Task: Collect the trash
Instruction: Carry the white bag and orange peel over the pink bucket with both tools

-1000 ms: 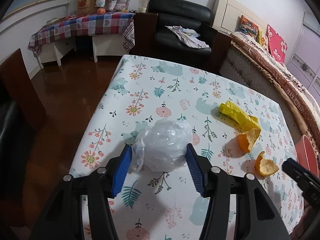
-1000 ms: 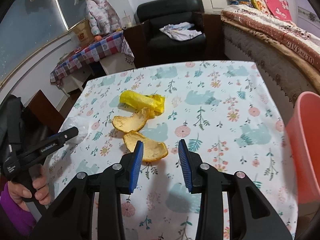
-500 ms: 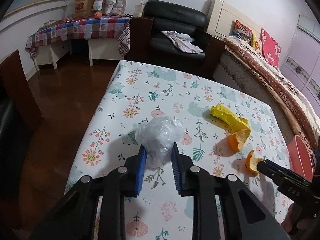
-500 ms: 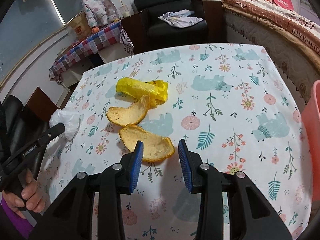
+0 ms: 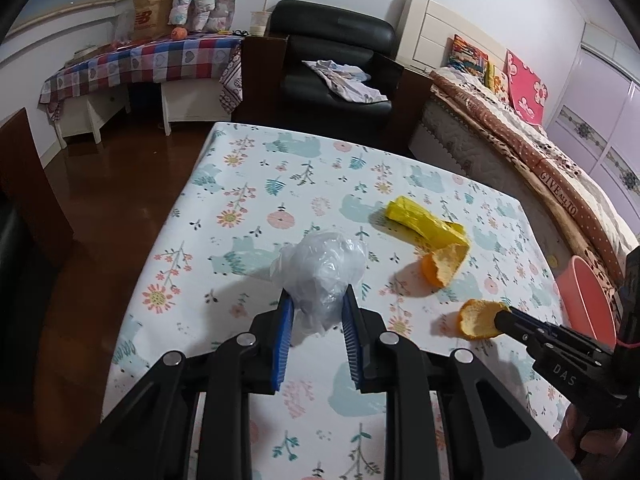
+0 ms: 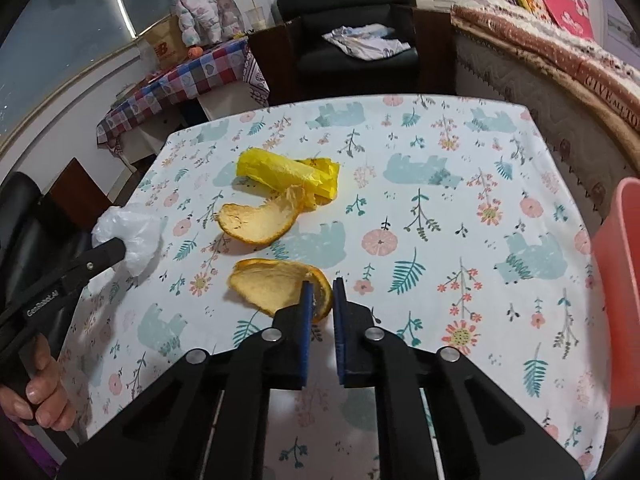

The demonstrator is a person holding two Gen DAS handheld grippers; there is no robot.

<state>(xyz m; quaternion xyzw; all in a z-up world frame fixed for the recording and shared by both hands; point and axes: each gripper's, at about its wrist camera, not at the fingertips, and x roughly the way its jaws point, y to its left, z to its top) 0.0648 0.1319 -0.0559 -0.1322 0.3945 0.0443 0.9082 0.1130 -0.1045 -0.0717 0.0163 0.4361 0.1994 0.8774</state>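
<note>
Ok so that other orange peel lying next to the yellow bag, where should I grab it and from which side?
Probably by the far orange peel's upturned tip, where it curls off the tablecloth beside the yellow bag. Come from above, one finger on each face of that thin raised wall. The rest lies cupped and low, giving the fingers little to close on.

Black armchair beyond the table, bed alongside, brown floor

A home bedroom – quilted bed, black armchair, table in a floral cloth
</note>
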